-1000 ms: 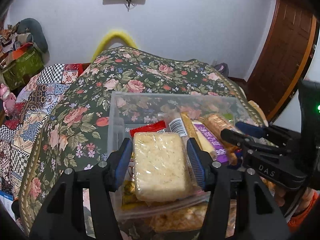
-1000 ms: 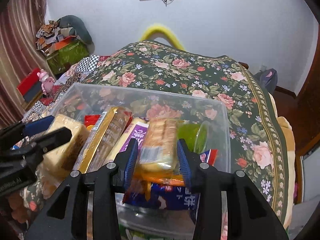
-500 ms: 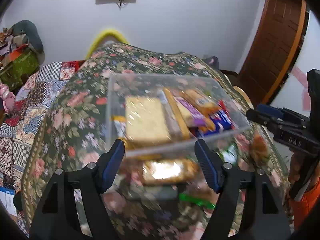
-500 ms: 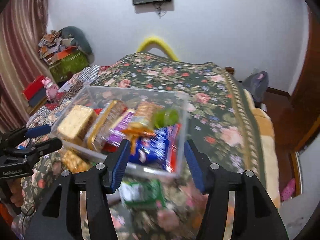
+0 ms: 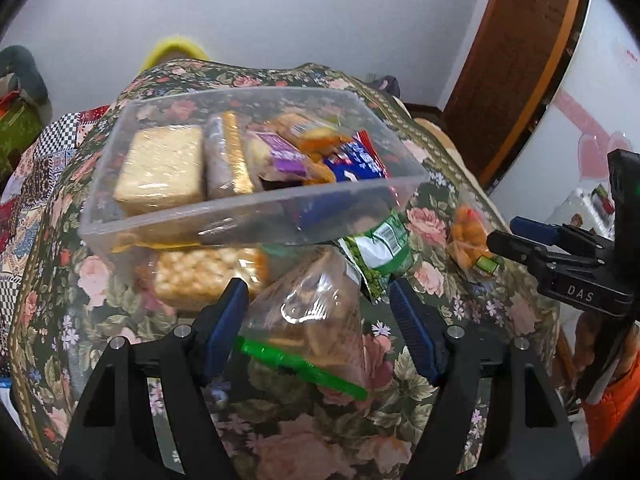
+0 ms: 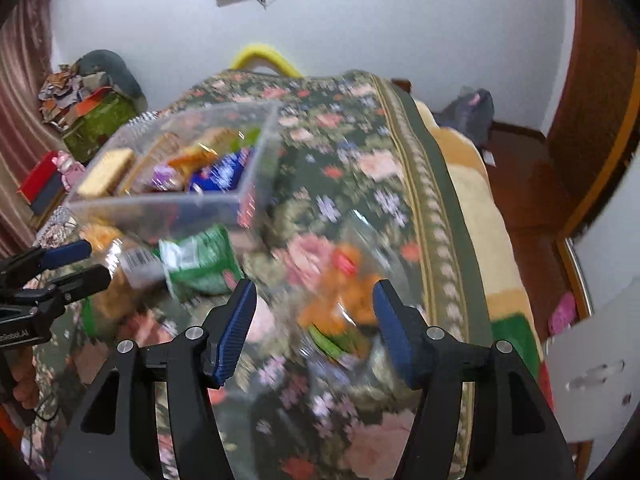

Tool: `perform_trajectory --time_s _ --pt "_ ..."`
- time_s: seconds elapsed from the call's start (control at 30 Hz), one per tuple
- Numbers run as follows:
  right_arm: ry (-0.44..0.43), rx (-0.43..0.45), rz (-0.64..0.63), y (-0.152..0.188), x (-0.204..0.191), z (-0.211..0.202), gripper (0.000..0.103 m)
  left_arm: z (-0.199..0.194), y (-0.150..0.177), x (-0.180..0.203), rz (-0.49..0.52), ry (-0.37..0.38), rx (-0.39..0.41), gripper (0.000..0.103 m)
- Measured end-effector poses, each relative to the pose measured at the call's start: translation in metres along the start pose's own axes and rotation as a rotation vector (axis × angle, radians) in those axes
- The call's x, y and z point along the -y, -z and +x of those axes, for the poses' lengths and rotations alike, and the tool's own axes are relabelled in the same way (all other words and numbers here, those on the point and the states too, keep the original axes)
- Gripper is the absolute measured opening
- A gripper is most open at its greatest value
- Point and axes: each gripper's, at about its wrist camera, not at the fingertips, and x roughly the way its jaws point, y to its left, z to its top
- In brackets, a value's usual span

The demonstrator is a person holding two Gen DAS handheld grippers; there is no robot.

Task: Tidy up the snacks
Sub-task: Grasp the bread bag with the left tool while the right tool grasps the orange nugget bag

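A clear plastic bin (image 5: pixel 224 208) on the floral bedspread holds several snack packs; it also shows in the right wrist view (image 6: pixel 160 204). My left gripper (image 5: pixel 320 320) is open, its fingers on either side of a clear zip bag with a green seal (image 5: pixel 316 320). A green packet (image 5: pixel 380 248) and a pale cracker pack (image 5: pixel 200 272) lie by the bin's near wall. My right gripper (image 6: pixel 312 320) is open, its fingers either side of a clear bag of orange snacks (image 6: pixel 344 296), also seen in the left wrist view (image 5: pixel 466 236). The right wrist view is blurred.
The floral bedspread (image 5: pixel 440 420) covers the bed. Its right edge (image 6: pixel 440 208) drops to a wooden floor. A brown door (image 5: pixel 512 60) stands at the right. Piled clothes and boxes (image 6: pixel 92 100) lie to the left.
Both grippers let go of packs in the bin, opened, and pulled back. They now hover over loose bags lying in front of the bin.
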Motion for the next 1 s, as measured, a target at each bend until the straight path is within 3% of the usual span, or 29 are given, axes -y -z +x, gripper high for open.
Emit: perform_trajectory --time_s 0.23,0.53,0.67,0.73,0.8,0.87,1.0 --pt "0.045 -0.048 0.031 0.011 0.014 0.022 0.062 0.013 0.011 0.007 0.011 -0.05 -0.01 0.08" --pt "0.0 -0.083 0.109 0.007 0.023 0.046 0.066 0.037 0.022 0.001 -0.028 -0.037 -0.083 0.08" --pt "-0.031 -0.099 0.126 0.006 0.025 0.051 0.064 0.042 0.018 -0.005 -0.075 -0.03 -0.066 0.079" --pt "-0.057 -0.11 0.141 0.007 0.027 0.055 0.063 0.043 0.015 -0.005 -0.085 -0.019 -0.054 0.071" --pt "-0.049 -0.099 0.146 0.007 0.027 0.055 0.049 0.044 0.014 -0.001 -0.067 -0.02 -0.053 0.062" --pt "-0.051 -0.095 0.149 0.008 0.026 0.054 0.046 0.042 0.015 0.004 -0.041 -0.018 -0.044 0.055" --pt "-0.036 -0.085 0.132 0.011 0.021 0.046 0.044 0.029 0.019 0.01 -0.001 -0.042 -0.012 0.053"
